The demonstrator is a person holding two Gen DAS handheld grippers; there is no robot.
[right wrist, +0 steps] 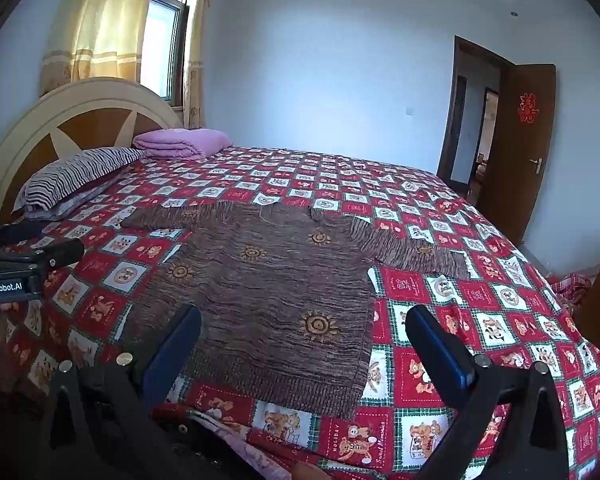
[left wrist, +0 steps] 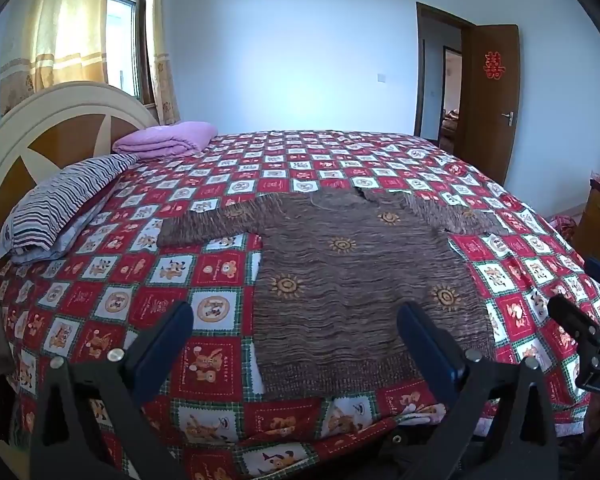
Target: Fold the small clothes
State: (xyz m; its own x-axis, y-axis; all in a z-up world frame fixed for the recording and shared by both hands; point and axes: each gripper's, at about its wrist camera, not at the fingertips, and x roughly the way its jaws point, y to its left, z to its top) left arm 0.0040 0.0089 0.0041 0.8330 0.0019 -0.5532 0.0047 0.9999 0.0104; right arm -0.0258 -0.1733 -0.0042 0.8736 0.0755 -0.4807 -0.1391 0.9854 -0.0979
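Both claws agape — brown sweater (left wrist: 352,276) flat on bed (left wrist: 148,304)

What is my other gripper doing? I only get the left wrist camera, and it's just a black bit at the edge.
Observer: The right gripper is wide open, holding nothing.
Operator: Where's it pointing?
Observer: At the brown sweater, near its right bottom corner; the side edge runs between its fingers.
Operator: Can it see my left one?
Observer: Yes, the left gripper shows at that view's left edge, with a label reading GenRobot.AI.
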